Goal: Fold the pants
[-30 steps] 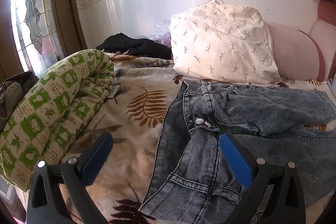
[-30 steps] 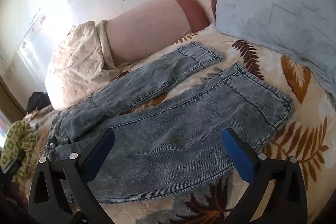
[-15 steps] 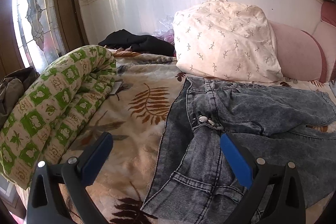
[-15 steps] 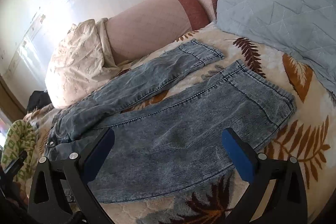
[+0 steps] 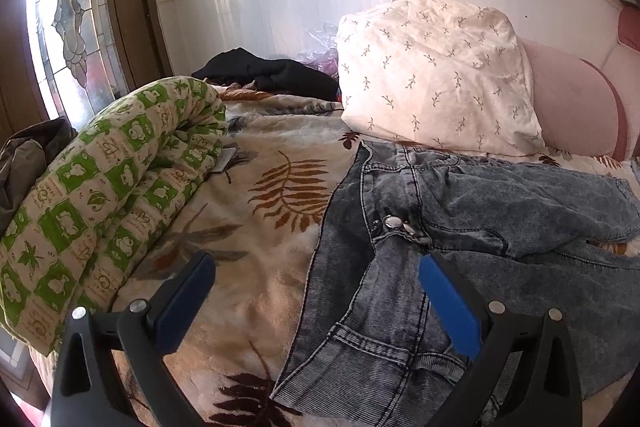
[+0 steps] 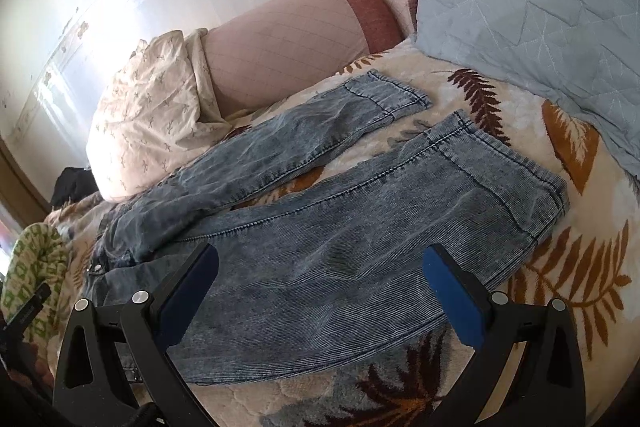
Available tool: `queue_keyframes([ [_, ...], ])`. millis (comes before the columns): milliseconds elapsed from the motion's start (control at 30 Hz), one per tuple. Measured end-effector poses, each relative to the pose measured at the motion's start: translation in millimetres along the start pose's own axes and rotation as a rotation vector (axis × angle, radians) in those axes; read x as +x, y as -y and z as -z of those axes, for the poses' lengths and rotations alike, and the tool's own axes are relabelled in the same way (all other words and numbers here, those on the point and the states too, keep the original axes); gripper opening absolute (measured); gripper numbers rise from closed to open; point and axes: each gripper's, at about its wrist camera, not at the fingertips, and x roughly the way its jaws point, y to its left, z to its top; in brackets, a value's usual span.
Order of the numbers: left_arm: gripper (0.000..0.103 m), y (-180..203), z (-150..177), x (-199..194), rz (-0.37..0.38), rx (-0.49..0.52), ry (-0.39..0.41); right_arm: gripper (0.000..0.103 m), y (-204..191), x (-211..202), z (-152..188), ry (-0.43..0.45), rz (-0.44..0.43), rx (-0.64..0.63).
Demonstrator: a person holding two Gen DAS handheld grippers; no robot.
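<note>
Faded blue acid-wash denim pants (image 6: 320, 227) lie flat on leaf-print bed cover (image 5: 256, 267), legs splayed toward 1 o'clock. Left gripper (image 5: 316, 291) and right gripper (image 6: 320, 279) both spread wide, grasping nothing. We judge next — pinch near waistband corner (image 5: 320, 379) and near hem (image 6: 520, 187), lift together, lay leg squarely over leg.

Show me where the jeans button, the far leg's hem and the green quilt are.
jeans button (image 5: 391, 222), left wrist view, on the metal face.
far leg's hem (image 6: 394, 93), right wrist view, on the stitched cuff.
green quilt (image 5: 120, 179), left wrist view, mid-roll.
</note>
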Motion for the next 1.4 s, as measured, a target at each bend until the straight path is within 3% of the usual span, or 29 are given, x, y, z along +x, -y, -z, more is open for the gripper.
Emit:
queue_keyframes([
  [367, 0.103, 24, 2, -11, 0.029, 0.082, 0.040, 0.103, 7, 1, 2, -0.023, 0.003, 0.038],
  [500, 0.103, 25, -21, -6, 0.099, 0.138, 0.007, 0.103, 9, -2, -10, -0.041, -0.032, 0.000],
  [600, 0.103, 19, -48, 9, 0.078, 0.231, 0.008, 0.103, 17, 9, -47, -0.101, -0.140, -0.027],
  [733, 0.103, 13, -84, 31, 0.007, 0.302, 0.030, 0.103, 25, 37, -120, -0.121, -0.130, -0.069],
  [833, 0.103, 27, -109, 37, 0.055, 0.325, 0.044, 0.103, 28, 68, -164, -0.144, -0.080, -0.070],
  [967, 0.103, 50, -128, 61, 0.088, 0.375, 0.047, 0.100, 29, 113, -187, -0.226, -0.111, -0.039],
  [1100, 0.103, 44, -141, 113, 0.161, 0.312, -0.087, 0.082, 38, 159, -208, -0.269, -0.049, -0.039],
  [1167, 0.103, 38, -145, 139, 0.158, 0.259, -0.165, 0.075, 50, 181, -223, -0.266, 0.005, -0.022],
  [1400, 0.098, 33, -155, 199, 0.113, 0.167, -0.259, 0.073, 68, 228, -243, -0.269, 0.064, -0.020],
])
